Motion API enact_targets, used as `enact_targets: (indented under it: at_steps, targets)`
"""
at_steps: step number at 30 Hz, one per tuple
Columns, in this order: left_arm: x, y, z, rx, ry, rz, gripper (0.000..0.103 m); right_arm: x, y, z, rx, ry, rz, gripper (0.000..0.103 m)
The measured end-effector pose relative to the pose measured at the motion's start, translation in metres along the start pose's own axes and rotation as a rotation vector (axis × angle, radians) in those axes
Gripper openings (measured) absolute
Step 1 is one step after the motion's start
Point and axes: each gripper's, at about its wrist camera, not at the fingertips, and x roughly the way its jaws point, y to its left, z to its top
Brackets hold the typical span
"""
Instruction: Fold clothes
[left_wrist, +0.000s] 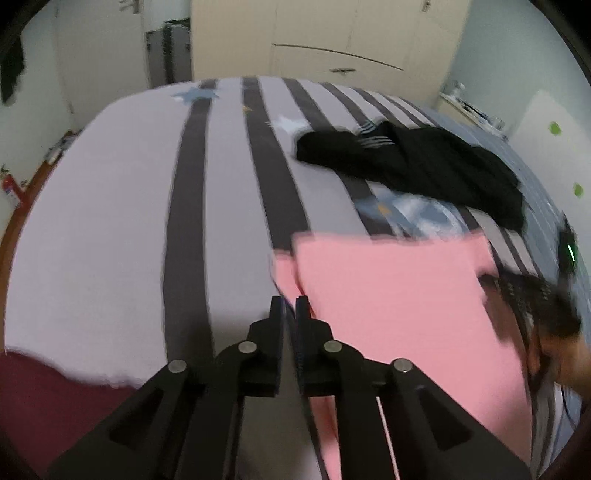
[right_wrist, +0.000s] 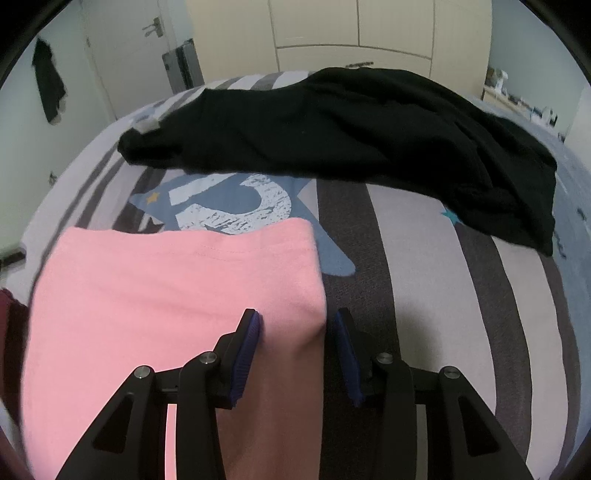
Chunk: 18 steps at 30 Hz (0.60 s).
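Mid-fold on pink garment: left claw clamped on edge, right claw apart, straddling folded corner. Next: lay edge across, flatten.

Striped bed: pink garment near, black garment farther.

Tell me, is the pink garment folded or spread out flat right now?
Folded. The pink garment shows layered edges and a rounded fold along its right side, lying as a compact rectangle on the striped bedspread.
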Motion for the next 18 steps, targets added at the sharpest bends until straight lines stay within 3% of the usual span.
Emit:
enact_targets:
  at_steps: [8,12,18]
  targets:
    - [-0.029,-0.026,-0.087,-0.074,0.066,-0.083,0.017,-0.064,0.008,-0.064,-0.031,-0.023,0.065,0.039]
    - [-0.024,-0.032,-0.100,-0.076,0.080,-0.077,0.018,-0.080,0.012,-0.103,0.002,0.014,0.077,0.039]
    - [-0.010,-0.030,-0.106,-0.128,0.100,-0.085,0.018,-0.088,0.020,-0.132,0.032,0.044,0.081,0.039]
